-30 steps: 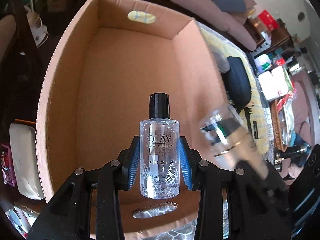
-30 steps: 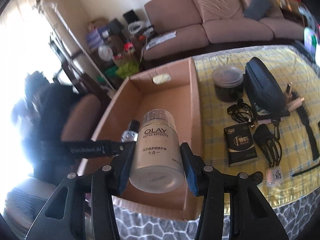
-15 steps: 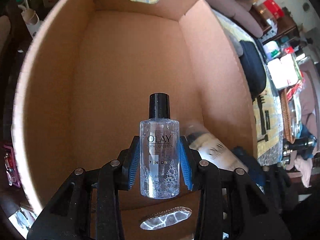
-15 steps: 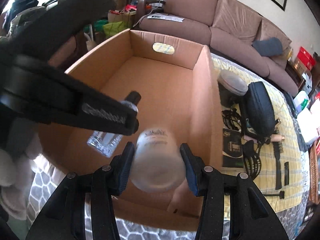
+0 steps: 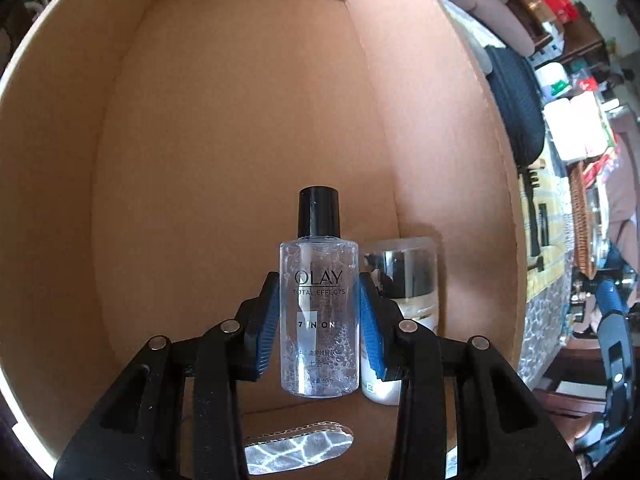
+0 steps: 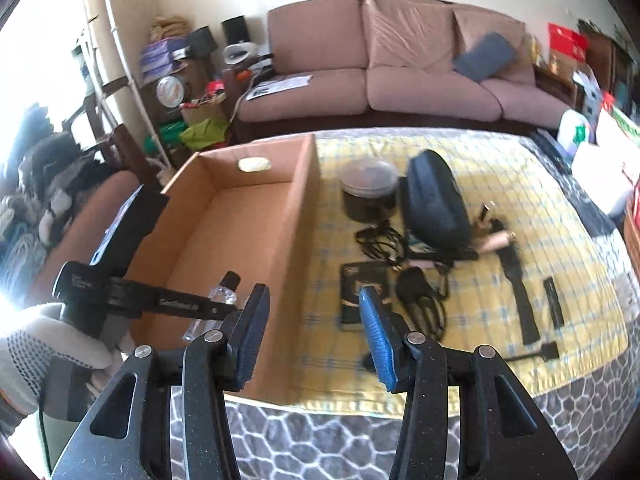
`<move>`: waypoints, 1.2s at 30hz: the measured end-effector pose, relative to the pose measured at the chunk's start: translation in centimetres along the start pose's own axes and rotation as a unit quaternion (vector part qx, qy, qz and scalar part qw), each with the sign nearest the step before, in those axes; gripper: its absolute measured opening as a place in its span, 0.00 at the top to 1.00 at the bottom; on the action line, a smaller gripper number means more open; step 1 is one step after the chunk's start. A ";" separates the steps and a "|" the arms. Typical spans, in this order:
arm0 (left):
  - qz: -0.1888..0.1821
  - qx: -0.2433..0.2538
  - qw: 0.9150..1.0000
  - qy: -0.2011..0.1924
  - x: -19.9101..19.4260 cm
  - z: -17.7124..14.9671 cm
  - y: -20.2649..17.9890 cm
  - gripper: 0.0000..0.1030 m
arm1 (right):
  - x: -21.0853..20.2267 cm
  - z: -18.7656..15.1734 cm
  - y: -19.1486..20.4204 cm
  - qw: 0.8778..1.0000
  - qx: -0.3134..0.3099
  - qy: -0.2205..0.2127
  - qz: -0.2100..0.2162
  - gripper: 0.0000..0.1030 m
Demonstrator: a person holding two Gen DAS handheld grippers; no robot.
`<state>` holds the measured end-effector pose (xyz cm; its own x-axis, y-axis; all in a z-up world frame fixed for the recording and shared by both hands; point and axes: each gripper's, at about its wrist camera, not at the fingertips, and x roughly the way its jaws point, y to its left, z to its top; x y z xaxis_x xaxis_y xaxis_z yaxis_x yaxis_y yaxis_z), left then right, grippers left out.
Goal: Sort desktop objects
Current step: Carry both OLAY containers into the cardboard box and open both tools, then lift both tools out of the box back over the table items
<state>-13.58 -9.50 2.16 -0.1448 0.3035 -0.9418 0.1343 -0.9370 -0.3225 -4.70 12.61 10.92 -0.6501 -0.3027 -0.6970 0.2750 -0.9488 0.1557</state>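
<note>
L gripper (image 5: 319, 320) inside cardboard box (image 5: 224, 128), blue pads clamped on clear Olay bottle (image 5: 319, 312), black cap up. Just right of it, white Olay jar (image 5: 400, 280) lies on box floor near right wall. R gripper (image 6: 314, 328) above box's near right corner, jaws apart, nothing btwn them. On yellow cloth (image 6: 520, 184) right of box: black case (image 6: 434, 200), round tub (image 6: 370, 190), cables, combs.
</note>
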 end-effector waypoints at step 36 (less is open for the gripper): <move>-0.074 -0.063 0.995 0.019 -3.8 -2.7 2.6 0.20 | -2.6 -2.8 -4.1 0.999 0.031 -0.008 -0.004 0.53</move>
<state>-10.00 -12.67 4.65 -0.1357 0.4451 -0.8851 0.2366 -0.8530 -0.4652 -2.15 17.55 10.20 -0.6632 -0.2962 -0.6873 0.2259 -0.9547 0.1936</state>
